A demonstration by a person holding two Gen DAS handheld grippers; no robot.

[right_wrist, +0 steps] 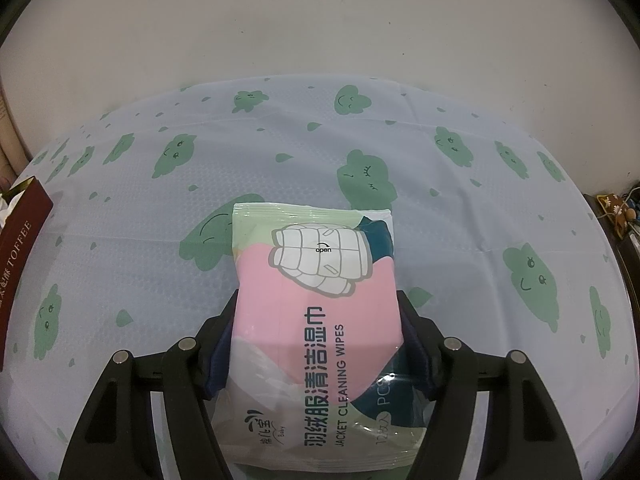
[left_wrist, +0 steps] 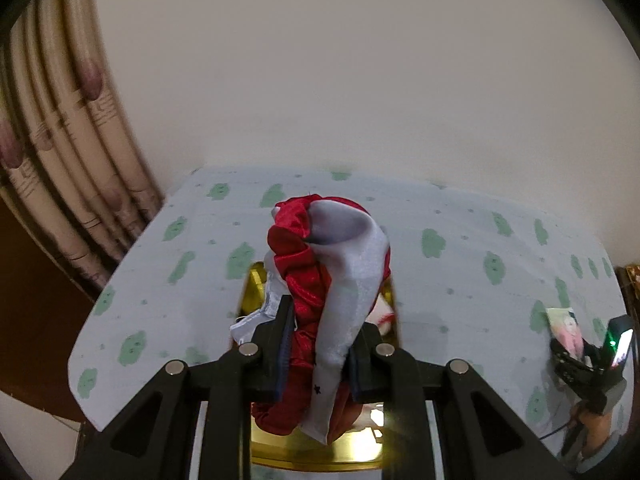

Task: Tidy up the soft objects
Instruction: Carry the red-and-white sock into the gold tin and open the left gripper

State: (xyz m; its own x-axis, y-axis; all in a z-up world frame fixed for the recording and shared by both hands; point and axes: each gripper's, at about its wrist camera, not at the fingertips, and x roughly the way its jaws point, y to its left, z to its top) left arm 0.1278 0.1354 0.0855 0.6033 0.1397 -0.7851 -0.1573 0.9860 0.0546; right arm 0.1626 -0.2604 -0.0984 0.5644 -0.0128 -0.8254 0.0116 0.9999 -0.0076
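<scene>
Left wrist view shows our left hand-held gripper (left_wrist: 316, 354) clenching a limp, slippery satin scrunchie (left_wrist: 320, 264) mid-bunch, while our right hand-held gripper (right_wrist: 316, 344) grips the squashy wipes pack (right_wrist: 316, 300) by its sides.

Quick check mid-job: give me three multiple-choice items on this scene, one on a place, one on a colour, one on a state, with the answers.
1. The gold tin lies:
A. below the left gripper
B. on the curtain
C. under the wipes pack

2. The held scrunchie is:
A. green
B. red and white
C. black

3. The right gripper is:
A. empty
B. shut on the wipes pack
C. out of view

Answers: A, the tin's rim shows around and under the jaws; B, red gathers with white satin; B, both jaws press the pack's sides.
</scene>
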